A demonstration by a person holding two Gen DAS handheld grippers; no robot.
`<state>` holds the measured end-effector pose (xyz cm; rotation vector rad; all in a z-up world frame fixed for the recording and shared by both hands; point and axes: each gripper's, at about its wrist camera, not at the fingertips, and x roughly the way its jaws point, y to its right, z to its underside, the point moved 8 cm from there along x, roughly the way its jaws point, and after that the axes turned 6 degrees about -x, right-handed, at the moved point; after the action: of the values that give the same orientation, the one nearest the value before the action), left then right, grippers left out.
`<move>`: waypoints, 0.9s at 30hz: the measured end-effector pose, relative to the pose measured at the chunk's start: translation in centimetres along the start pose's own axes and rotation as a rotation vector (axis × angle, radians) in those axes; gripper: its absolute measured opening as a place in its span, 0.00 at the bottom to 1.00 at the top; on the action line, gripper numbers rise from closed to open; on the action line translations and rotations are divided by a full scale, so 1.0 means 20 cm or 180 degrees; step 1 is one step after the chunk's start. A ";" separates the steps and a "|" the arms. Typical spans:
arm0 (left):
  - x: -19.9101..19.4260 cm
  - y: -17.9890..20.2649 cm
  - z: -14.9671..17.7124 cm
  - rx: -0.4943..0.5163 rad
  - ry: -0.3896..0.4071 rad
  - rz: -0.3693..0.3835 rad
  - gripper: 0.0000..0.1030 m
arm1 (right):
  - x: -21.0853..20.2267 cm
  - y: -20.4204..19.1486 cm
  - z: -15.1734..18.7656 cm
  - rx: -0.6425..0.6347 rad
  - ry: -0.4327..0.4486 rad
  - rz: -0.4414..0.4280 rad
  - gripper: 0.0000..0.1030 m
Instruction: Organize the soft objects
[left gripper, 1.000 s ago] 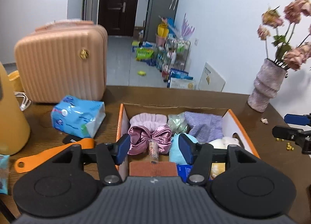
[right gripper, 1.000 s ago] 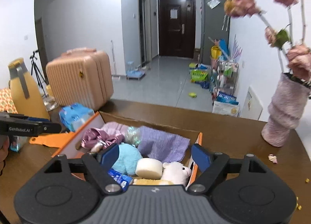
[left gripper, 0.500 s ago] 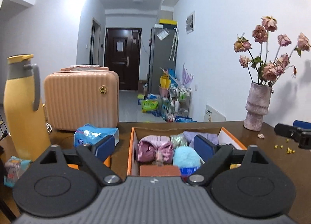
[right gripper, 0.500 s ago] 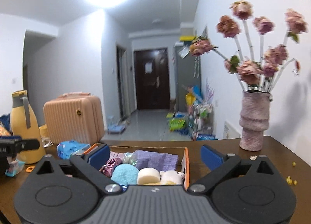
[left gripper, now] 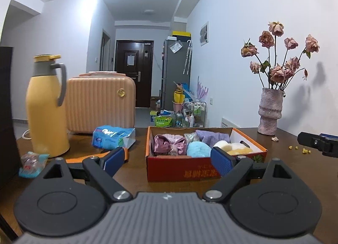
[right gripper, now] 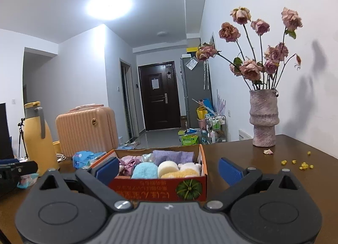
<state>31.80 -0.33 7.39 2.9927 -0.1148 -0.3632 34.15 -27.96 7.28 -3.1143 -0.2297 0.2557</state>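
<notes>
A red-orange cardboard box (left gripper: 202, 172) (right gripper: 147, 189) stands on the brown table a short way ahead of both grippers. It holds a pink satin bow (left gripper: 169, 144), a light blue puff (left gripper: 198, 148) (right gripper: 145, 170), a purple cloth (left gripper: 213, 137) (right gripper: 173, 156), a cream sponge (right gripper: 168, 166) and a white plush (right gripper: 190, 166). My left gripper (left gripper: 168, 160) is open and holds nothing, level with the box front. My right gripper (right gripper: 169, 170) is also open and holds nothing. Each gripper's tip shows at the edge of the other's view.
Left of the box lie a blue tissue pack (left gripper: 114, 138), an orange flat tool (left gripper: 84, 158) and a snack packet (left gripper: 31, 163). A yellow thermos (left gripper: 46, 113) and a pink suitcase (left gripper: 101, 102) stand behind. A vase of dried roses (right gripper: 264, 121) and yellow crumbs (right gripper: 304, 164) are on the right.
Both grippers have drawn back from over the box, sunk lower and tipped up toward level. Their jaws have spread wider. The things in the box have not moved.
</notes>
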 end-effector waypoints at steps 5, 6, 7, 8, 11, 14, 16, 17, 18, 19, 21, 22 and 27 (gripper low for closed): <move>-0.33 -0.01 0.09 -0.0125 -0.0042 0.0001 0.98 | -0.29 -0.07 0.08 -0.0079 -0.0178 0.0035 0.98; -0.42 -0.01 0.11 -0.0153 -0.0012 0.0046 0.98 | -0.36 -0.09 0.10 -0.0097 -0.0207 -0.0016 0.98; -0.49 0.00 0.14 -0.0168 0.0033 0.0106 0.99 | -0.42 -0.10 0.12 -0.0093 -0.0224 -0.0060 0.98; -0.56 0.00 0.17 -0.0162 0.0049 0.0115 0.99 | -0.50 -0.13 0.15 -0.0083 -0.0248 -0.0119 0.98; -0.78 0.03 0.25 0.0038 0.0136 0.0182 1.00 | -0.70 -0.18 0.23 -0.0059 -0.0303 -0.0243 0.99; -0.97 0.01 0.36 0.0000 0.0152 0.0101 1.00 | -0.91 -0.25 0.31 -0.0073 -0.0275 -0.0235 0.99; -1.05 -0.01 0.43 0.0091 0.0118 -0.0045 1.00 | -1.03 -0.30 0.37 -0.0022 -0.0245 -0.0198 0.99; -1.07 -0.01 0.48 0.0167 0.0091 -0.0123 1.00 | -1.09 -0.33 0.42 0.0061 -0.0237 -0.0207 0.99; -1.09 0.00 0.51 0.0226 0.0063 -0.0145 1.00 | -1.13 -0.35 0.45 0.0131 -0.0259 -0.0232 0.99; -1.09 0.01 0.53 0.0255 0.0020 -0.0148 1.00 | -1.15 -0.37 0.49 0.0168 -0.0300 -0.0281 0.99; -1.08 0.00 0.56 0.0204 -0.0063 -0.0125 1.00 | -1.16 -0.43 0.55 0.0057 -0.0388 -0.0396 0.99; -1.07 0.00 0.56 0.0144 -0.0126 -0.0102 1.00 | -1.15 -0.45 0.56 -0.0028 -0.0440 -0.0399 0.99; -1.06 -0.02 0.56 0.0057 -0.0134 -0.0113 1.00 | -1.14 -0.42 0.55 0.0074 -0.0439 -0.0332 0.99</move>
<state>8.50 0.68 1.55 3.0089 -0.0690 -0.4312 8.89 -23.10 0.23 -3.0521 -0.3862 0.4680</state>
